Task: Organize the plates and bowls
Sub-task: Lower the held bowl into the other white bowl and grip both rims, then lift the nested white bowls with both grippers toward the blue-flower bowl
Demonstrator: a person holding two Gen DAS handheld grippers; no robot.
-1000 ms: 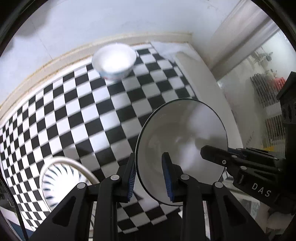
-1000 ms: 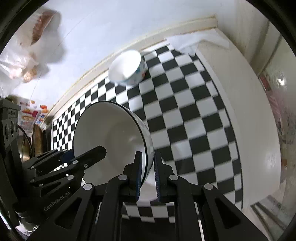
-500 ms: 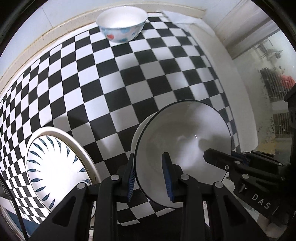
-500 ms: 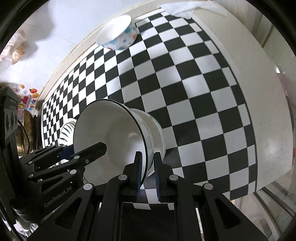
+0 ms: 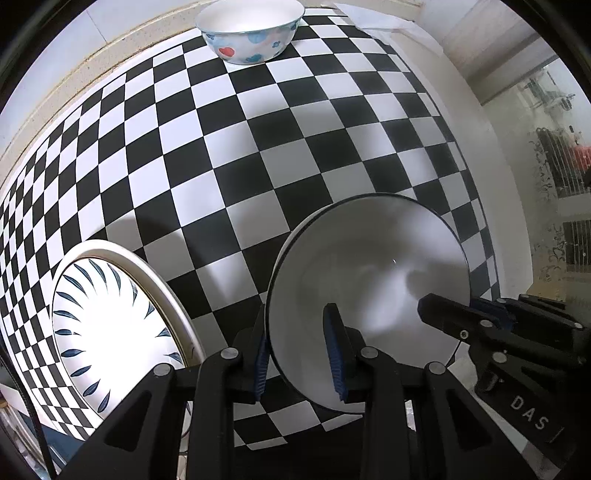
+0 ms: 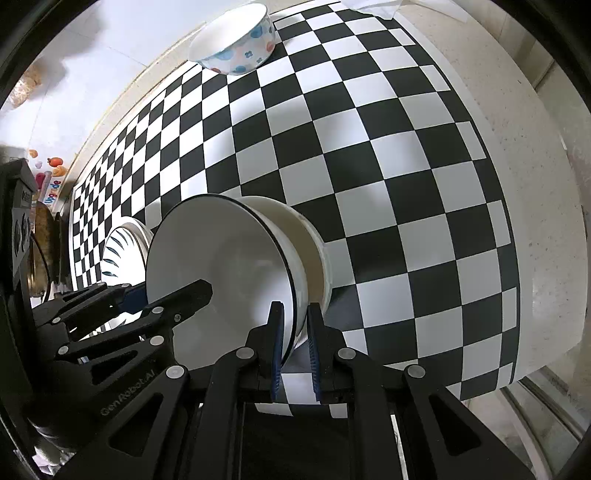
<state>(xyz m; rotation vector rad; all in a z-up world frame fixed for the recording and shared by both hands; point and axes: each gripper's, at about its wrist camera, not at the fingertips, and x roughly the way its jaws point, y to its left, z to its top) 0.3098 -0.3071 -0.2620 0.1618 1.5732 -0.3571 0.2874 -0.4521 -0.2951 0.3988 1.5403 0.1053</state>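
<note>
Between both my jaws is one white bowl [image 5: 369, 295]: left gripper [image 5: 299, 354] and right gripper [image 6: 295, 339] clamp opposite rims.

1. Black/white checked mat [image 5: 258, 155] covers pale counter [image 6: 535, 184].
2. Flowered bowl [image 5: 251, 33] sits at far edge.
3. Blue-leaf plate [image 5: 110, 325] lies near left.

Your frames: bright, sharp; fisheye bends checkered tabletop [image 5: 295, 147] at edges; striped plate [image 5: 110, 314] blown out lower left; soft shadows mid-frame.
</note>
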